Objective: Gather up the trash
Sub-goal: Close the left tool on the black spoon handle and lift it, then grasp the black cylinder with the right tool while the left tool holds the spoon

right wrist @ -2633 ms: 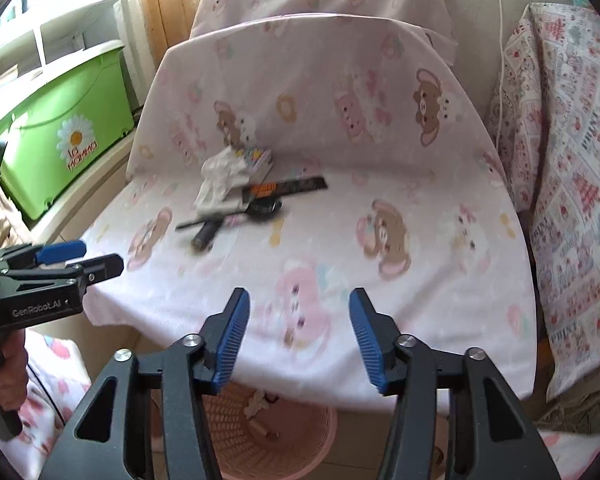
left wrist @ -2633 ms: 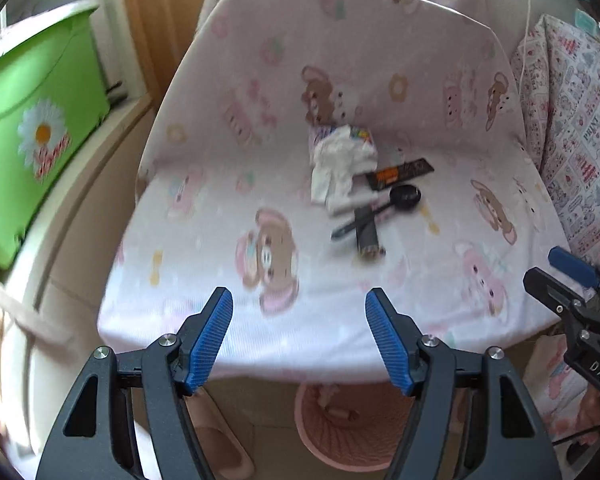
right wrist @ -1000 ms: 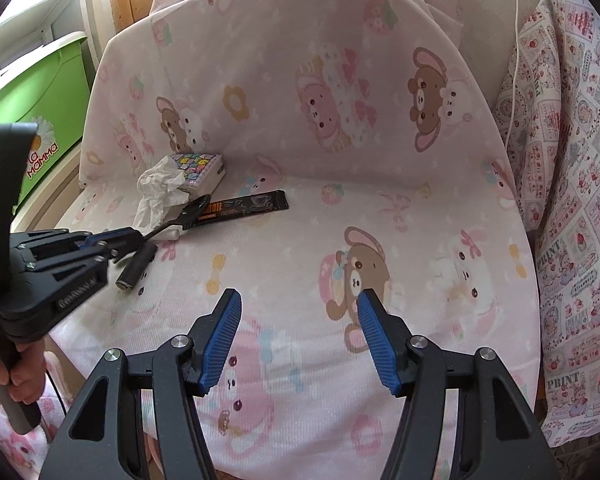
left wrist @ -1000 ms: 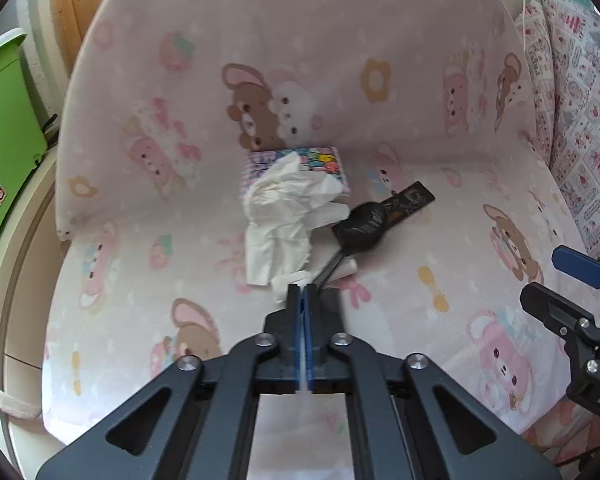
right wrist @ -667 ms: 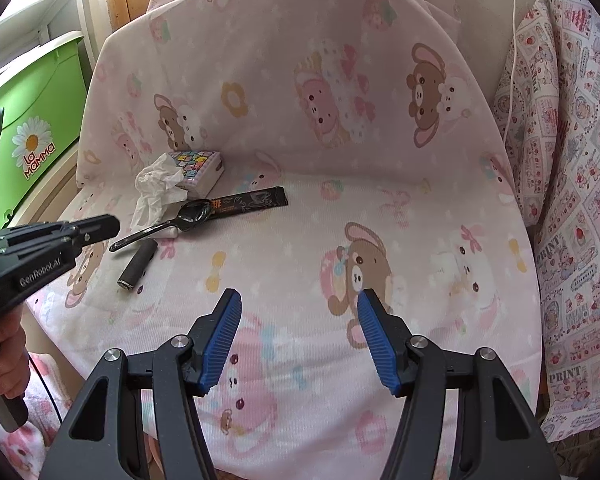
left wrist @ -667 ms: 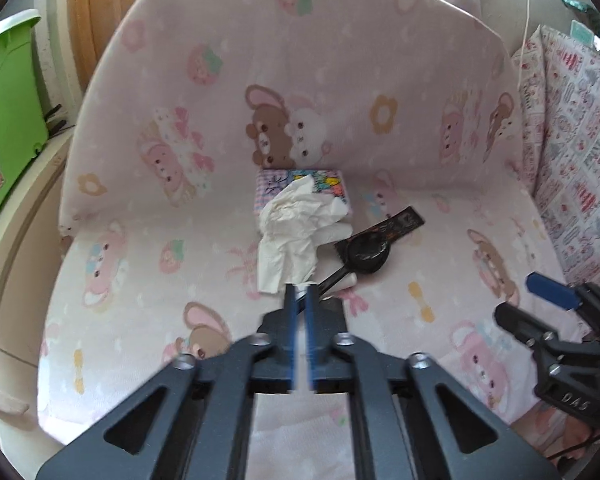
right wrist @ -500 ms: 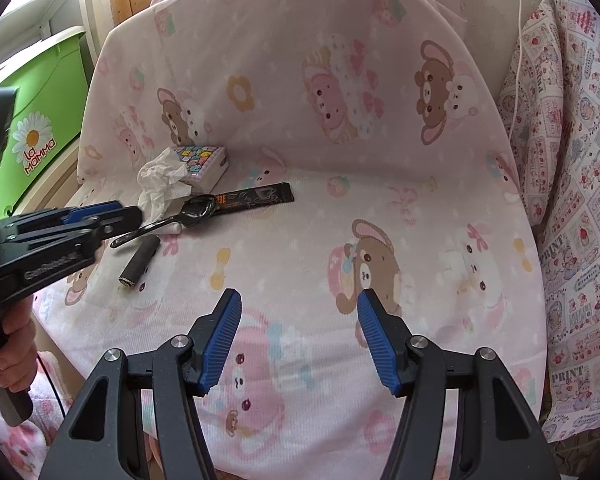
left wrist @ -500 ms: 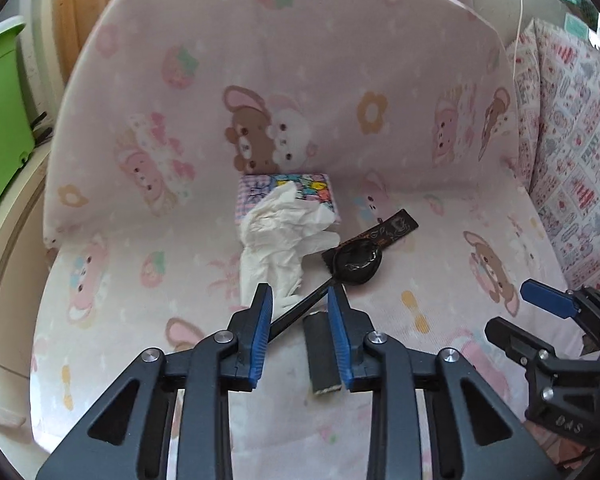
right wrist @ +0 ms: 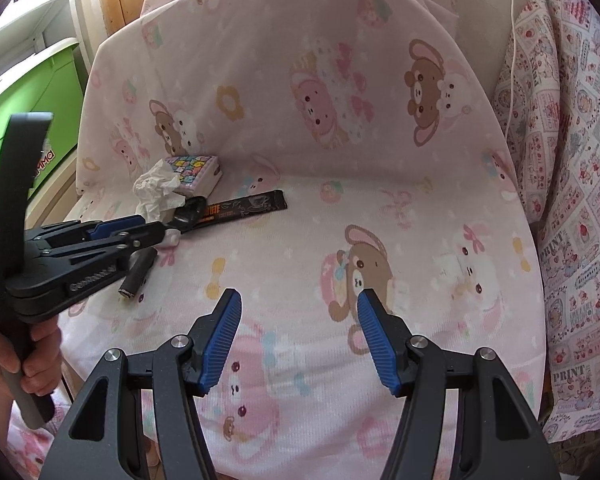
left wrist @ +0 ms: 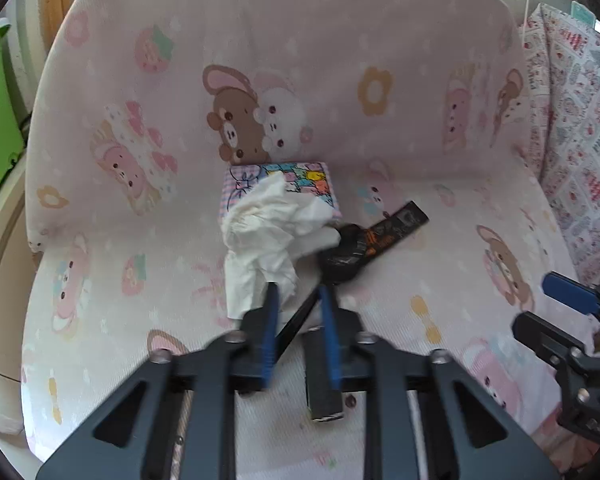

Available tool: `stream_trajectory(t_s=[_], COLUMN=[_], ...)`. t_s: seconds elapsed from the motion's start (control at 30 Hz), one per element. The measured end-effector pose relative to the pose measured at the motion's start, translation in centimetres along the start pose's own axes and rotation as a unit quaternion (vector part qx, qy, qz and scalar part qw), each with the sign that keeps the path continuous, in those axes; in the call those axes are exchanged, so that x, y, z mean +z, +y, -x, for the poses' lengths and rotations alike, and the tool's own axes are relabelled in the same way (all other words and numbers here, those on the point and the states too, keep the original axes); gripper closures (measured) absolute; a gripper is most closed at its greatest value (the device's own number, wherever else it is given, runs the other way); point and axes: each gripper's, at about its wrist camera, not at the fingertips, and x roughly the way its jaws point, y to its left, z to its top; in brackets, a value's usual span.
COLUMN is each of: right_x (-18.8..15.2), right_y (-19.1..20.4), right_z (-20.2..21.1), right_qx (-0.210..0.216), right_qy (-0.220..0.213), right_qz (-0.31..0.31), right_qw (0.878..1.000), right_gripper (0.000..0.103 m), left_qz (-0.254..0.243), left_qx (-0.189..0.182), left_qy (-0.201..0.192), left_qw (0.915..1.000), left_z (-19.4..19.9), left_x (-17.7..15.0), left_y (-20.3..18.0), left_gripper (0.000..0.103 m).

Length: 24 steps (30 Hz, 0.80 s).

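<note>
Trash lies in a small cluster on the pink cartoon-print seat cushion (right wrist: 340, 208), and my left gripper (left wrist: 298, 300) is down among it, its blue-padded jaws closing with the thin black handle of a plastic spoon (left wrist: 342, 258) running between them; the pads look a little apart from the handle in the left wrist view, so I cannot say they press on it. Just beside my right-hand pad, a short dark cylinder (left wrist: 320, 376) lies flat on the cushion. The spoon's bowl rests on the end of a long black sachet wrapper (left wrist: 398, 224), which stretches away to the right. A crumpled white tissue (left wrist: 268, 232) sits just to the left of the spoon, touching it and draped over the front of a colourful tissue pack (left wrist: 312, 178) lying at the foot of the chair back. My right gripper (right wrist: 298, 300) hovers over bare cushion, well apart from the cluster, jaws spread wide with nothing between them. A green bin (right wrist: 48, 92) stands beyond the chair's left edge.
</note>
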Motion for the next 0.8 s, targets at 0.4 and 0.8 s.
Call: stream_trajectory(t_s=[0.4,0.8], right_x=[-0.2,-0.3], right_y=[0.7,5.8], right_z=[0.1,0.1], right_qx=[-0.005,0.033], right_qy=[-0.006,-0.047], right_qz=[0.005,0.02], right_qw=[1.0,0.998], right_gripper=[0.04,0.029], left_qz=[0.032,0.082], left_qx=[-0.022,0.095], left_qy=[-0.025,0.005], left_qw=[0.9989,0.992], left_z=[3.9,5.5], left_x=[-0.4,-1.8], left_y=[1.9,5.5], left_gripper=[0.099,0.099])
